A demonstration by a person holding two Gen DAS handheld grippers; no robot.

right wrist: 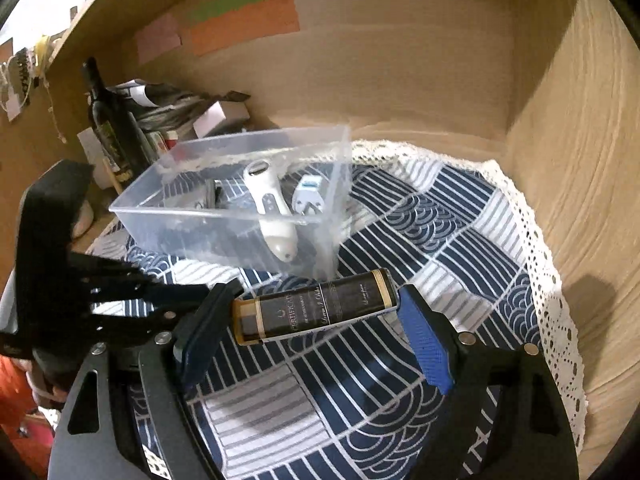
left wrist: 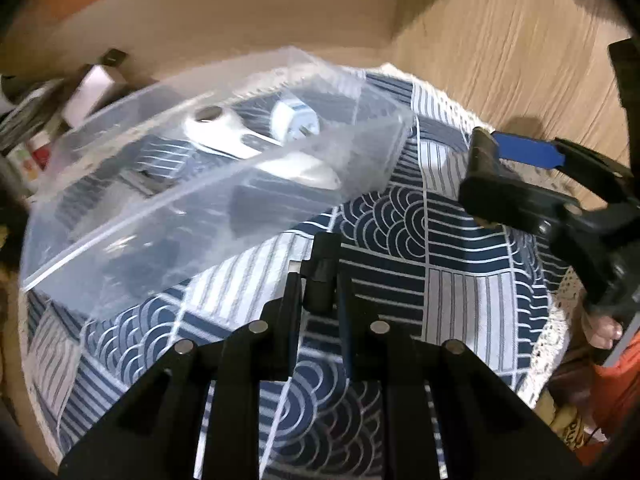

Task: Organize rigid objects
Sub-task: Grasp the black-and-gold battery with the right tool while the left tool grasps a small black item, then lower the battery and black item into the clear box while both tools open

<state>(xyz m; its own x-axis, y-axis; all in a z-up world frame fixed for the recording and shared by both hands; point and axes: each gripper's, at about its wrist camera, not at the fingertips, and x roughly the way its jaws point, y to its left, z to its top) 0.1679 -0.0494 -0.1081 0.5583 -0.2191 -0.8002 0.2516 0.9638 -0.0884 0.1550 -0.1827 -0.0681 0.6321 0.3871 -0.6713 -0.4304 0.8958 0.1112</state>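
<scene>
A clear plastic bin (right wrist: 168, 216) stands on the patterned cloth and also shows in the left wrist view (left wrist: 132, 236). It holds a white handheld device (right wrist: 266, 196), a white plug adapter (right wrist: 308, 198) and darker items. My right gripper (right wrist: 316, 320) is shut on a dark box with gold trim (right wrist: 316, 308), held end to end just in front of the bin. In the left wrist view the right gripper (left wrist: 516, 168) is at the right, holding the box (left wrist: 500, 192). My left gripper (left wrist: 320, 280) is shut on a small black object (left wrist: 322, 280) above the cloth, near the bin.
A blue and white patterned cloth (right wrist: 440, 216) with a lace edge covers the wooden surface. A dark wine bottle (right wrist: 108, 120), stacked papers and small boxes (right wrist: 216, 118) stand behind the bin at the left. Wooden walls close off the back and right.
</scene>
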